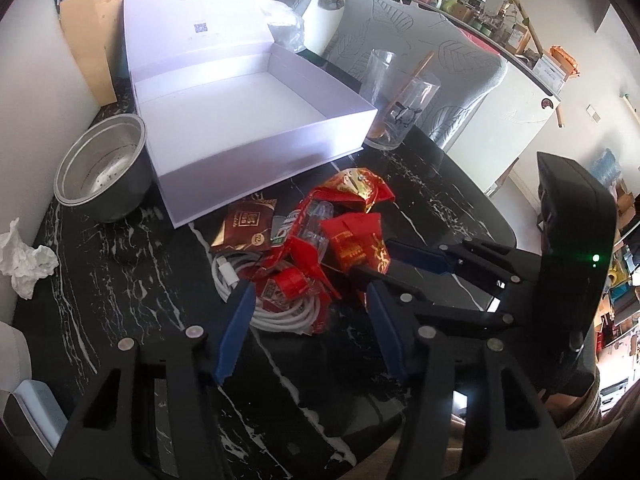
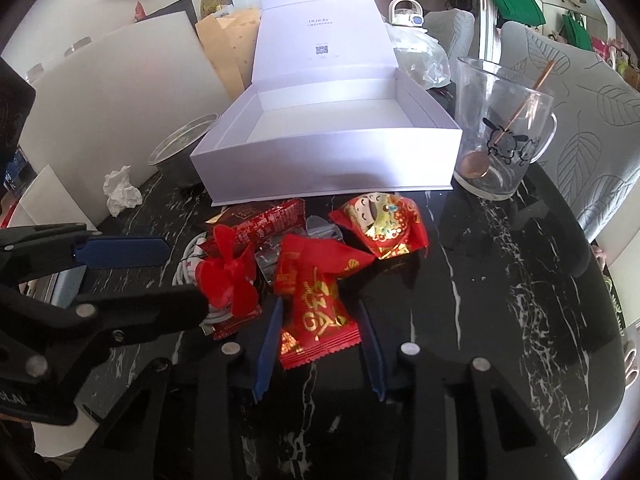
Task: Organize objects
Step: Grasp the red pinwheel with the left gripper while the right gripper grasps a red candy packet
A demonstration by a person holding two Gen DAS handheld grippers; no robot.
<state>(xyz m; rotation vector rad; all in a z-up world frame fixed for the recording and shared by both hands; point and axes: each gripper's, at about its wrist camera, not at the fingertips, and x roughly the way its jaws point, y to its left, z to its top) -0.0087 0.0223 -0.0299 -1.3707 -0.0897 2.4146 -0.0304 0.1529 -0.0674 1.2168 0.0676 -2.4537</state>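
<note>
A pile of red and gold snack packets [image 1: 352, 244] lies on the black marble table in front of an open white box [image 1: 256, 112], with a coiled white cable [image 1: 276, 312] and a small red fan [image 2: 228, 276] among them. My left gripper [image 1: 310, 320] is open, its blue fingers either side of the cable and packets. My right gripper [image 2: 320, 340] is open around a red packet with gold print [image 2: 316, 300]. The right gripper also shows in the left wrist view [image 1: 396, 260]. The white box [image 2: 328, 136] is empty.
A metal pot [image 1: 100, 176] stands left of the box. A glass mug with a spoon [image 2: 500, 132] stands right of it. A crumpled tissue [image 1: 24, 256] lies at the left edge. Grey chairs [image 1: 432, 60] stand behind the table.
</note>
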